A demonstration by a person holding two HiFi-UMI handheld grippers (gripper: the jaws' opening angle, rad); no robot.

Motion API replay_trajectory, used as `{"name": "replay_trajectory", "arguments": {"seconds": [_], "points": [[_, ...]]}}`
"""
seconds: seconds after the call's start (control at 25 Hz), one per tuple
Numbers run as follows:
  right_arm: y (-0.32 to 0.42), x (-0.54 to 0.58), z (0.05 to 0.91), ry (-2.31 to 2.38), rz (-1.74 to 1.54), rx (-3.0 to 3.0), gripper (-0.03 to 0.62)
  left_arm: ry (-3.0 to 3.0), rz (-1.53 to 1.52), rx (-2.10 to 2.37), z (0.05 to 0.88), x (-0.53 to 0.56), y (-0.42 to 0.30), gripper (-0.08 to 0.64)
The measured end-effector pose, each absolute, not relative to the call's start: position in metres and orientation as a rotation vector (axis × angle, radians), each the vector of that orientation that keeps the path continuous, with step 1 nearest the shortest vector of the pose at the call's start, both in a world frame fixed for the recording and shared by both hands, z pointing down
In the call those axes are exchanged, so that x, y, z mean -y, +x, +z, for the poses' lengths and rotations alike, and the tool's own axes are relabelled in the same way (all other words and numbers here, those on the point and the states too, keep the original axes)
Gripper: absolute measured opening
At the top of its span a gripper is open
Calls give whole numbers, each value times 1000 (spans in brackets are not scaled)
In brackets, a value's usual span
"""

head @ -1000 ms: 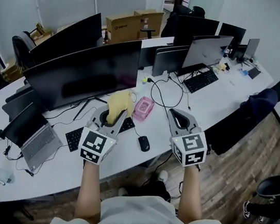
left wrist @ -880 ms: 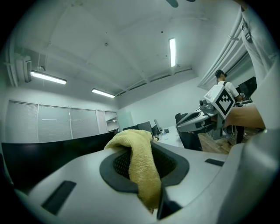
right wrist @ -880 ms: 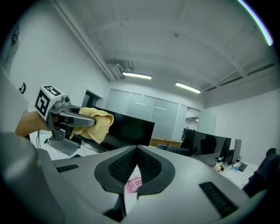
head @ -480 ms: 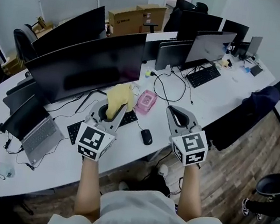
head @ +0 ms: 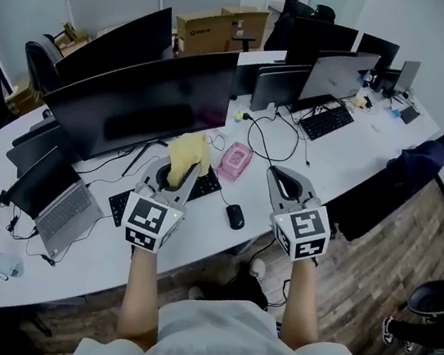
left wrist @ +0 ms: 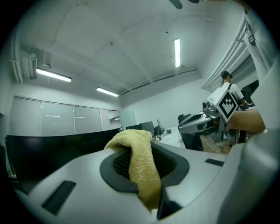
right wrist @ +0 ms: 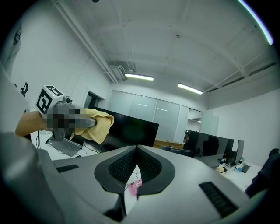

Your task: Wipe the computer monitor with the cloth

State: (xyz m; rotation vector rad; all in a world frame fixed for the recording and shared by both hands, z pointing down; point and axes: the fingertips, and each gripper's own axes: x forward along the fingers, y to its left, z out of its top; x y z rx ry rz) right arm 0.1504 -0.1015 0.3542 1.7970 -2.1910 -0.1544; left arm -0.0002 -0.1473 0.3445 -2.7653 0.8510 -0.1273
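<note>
Yellow cloth (head: 189, 153) bunched, pinched in left tool (head: 179, 171) — before dark, upright monitor (head: 146, 107)

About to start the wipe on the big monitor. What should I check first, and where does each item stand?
1. Cloth grip: ok, left claw is shut on the yellow cloth.
2. Right claw: ok, shut, empty, held aside.
3. Cloth on monitor: not ok, held short of it above the keyboard.
4. Aim: not ok, the monitor lies left of the left claw's line.
5. Where the dirt is: cannot tell, the monitor is dark.
</note>
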Motion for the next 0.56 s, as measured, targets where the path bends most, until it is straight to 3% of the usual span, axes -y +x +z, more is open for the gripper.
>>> {"name": "replay_trajectory", "arguments": {"seconds": [0.56], "points": [[146,115,359,1787,-139,2212,28,-2762,-133,-882,349,156,-9,86]]}}
